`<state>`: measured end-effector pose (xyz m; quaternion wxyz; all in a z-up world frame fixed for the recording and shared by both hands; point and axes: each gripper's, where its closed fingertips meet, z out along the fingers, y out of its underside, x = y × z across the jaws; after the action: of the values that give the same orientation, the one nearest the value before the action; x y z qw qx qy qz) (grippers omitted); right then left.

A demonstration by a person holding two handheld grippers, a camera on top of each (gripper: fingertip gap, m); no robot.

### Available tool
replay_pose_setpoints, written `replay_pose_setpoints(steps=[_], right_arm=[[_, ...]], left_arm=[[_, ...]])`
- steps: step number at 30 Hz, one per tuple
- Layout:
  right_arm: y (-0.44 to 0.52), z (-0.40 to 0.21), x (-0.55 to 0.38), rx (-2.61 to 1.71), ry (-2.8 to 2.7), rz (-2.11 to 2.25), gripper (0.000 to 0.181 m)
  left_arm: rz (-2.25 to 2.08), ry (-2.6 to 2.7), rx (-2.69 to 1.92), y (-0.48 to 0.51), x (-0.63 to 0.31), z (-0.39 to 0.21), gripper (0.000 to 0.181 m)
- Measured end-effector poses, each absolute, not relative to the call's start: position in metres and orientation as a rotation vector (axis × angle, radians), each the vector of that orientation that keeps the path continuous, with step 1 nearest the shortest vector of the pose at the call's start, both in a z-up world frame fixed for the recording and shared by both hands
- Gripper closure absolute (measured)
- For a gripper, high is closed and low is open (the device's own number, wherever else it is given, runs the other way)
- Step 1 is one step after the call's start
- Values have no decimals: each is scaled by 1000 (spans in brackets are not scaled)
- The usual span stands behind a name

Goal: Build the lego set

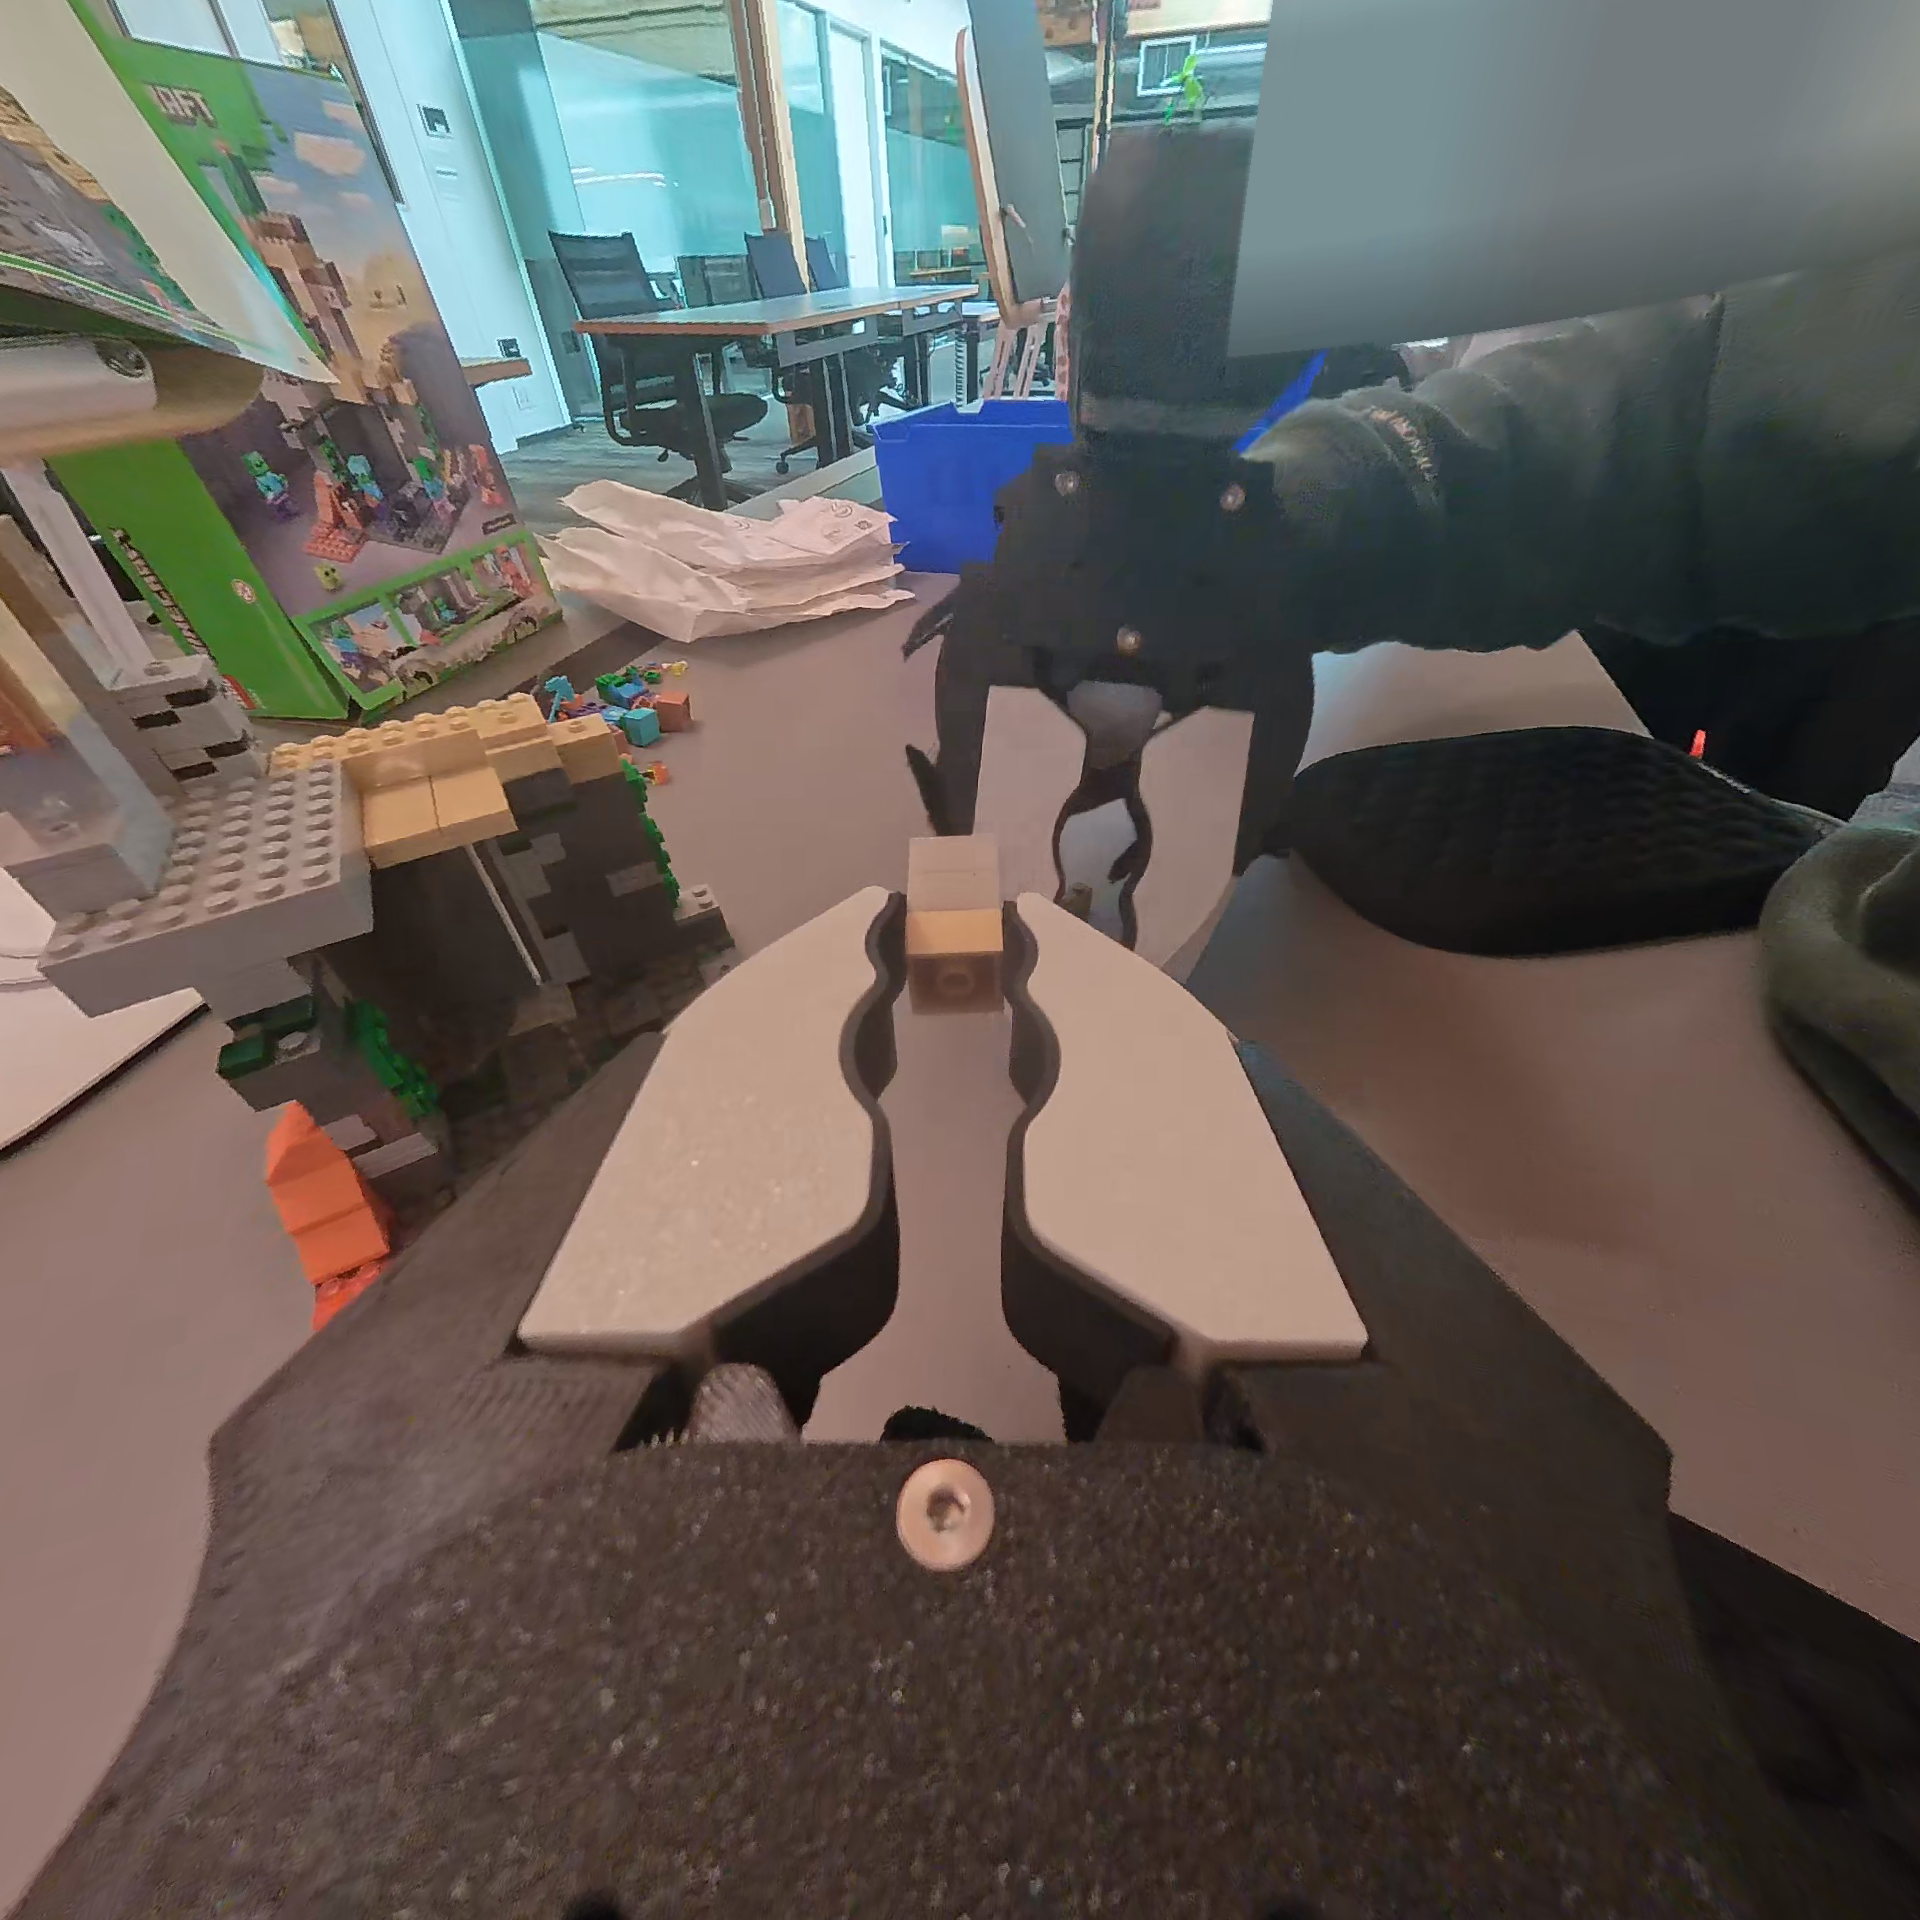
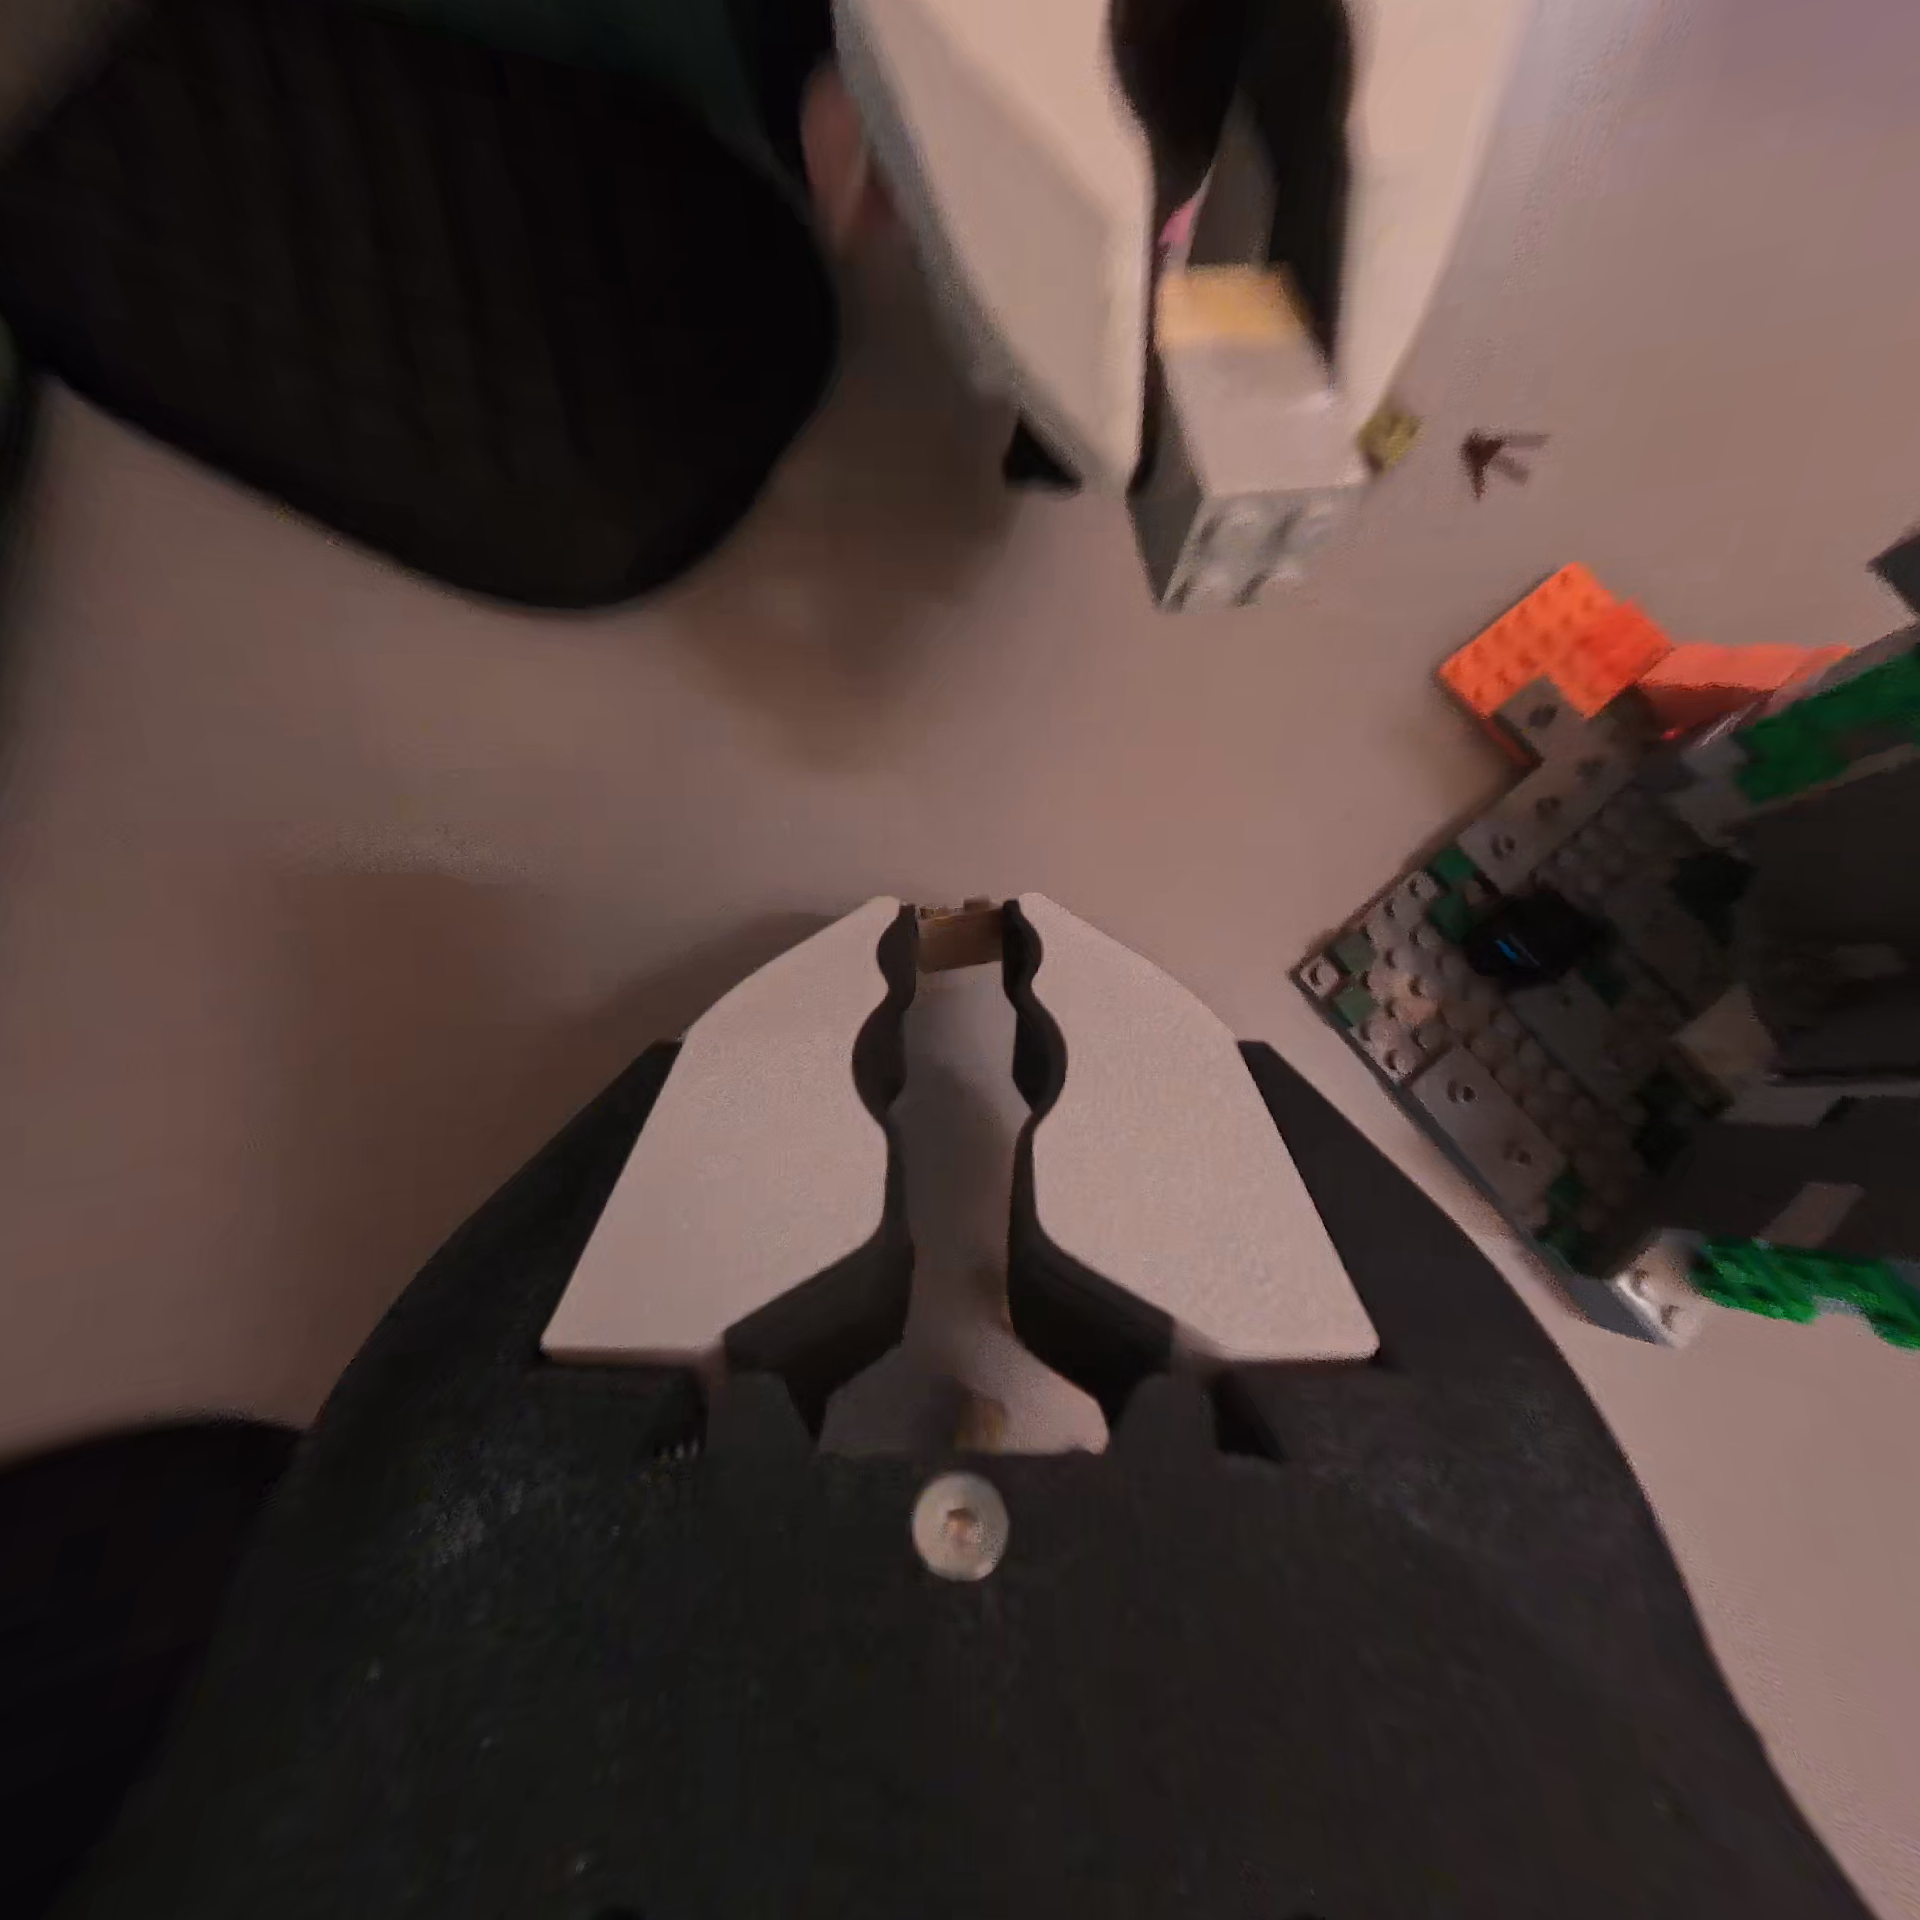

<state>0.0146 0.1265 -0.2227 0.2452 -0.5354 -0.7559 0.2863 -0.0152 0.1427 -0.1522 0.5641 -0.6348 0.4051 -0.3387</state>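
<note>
My left gripper [image 1: 956, 935] is shut on a small stack: a tan brick [image 1: 956, 961] with a pale grey brick [image 1: 951, 873] on its far end, held above the grey table. The same stack [image 2: 1247, 447] shows blurred at the top of the right wrist view. My right gripper [image 2: 958, 925] is shut on a small tan piece [image 2: 956, 940]. It also shows in the left wrist view [image 1: 1091, 883], pointing down just beyond the stack. The part-built grey, tan and green lego model [image 1: 468, 883] stands to the left, and at the right in the right wrist view [image 2: 1610, 987].
A green lego box [image 1: 343, 468] leans behind the model. White paper bags [image 1: 727, 561], a blue bin [image 1: 956, 478] and loose bricks [image 1: 623, 707] lie farther back. A black mesh cushion [image 1: 1538, 831] is at the right. Orange plates [image 2: 1558, 634] adjoin the model.
</note>
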Motion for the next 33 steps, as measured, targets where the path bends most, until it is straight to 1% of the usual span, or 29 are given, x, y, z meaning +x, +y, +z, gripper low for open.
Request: replay_pose_setpoints(steps=[1, 3, 9, 13, 17, 25, 33], right_arm=[[124, -215, 14, -1468, -1984, 877, 165], [123, -210, 20, -1527, -1881, 990, 165], [103, -214, 54, -1650, -1736, 1071, 165], [96, -224, 82, -1634, -1785, 984, 165], [111, -236, 99, -1655, -1797, 903, 165], [136, -226, 100, -1622, -1646, 967, 165], [133, -237, 103, -1621, -1784, 843, 163]], left_arm=[[-796, 952, -1495, 143, -15, -152, 164], [-797, 950, -1499, 143, -16, -153, 164], [-810, 966, -1518, 142, -11, -159, 164], [-826, 980, -1525, 140, -6, -162, 164], [-830, 1001, -1539, 137, -1, -169, 164], [-839, 996, -1559, 138, 1, -174, 164], [-851, 990, -1563, 138, 1, -175, 164]])
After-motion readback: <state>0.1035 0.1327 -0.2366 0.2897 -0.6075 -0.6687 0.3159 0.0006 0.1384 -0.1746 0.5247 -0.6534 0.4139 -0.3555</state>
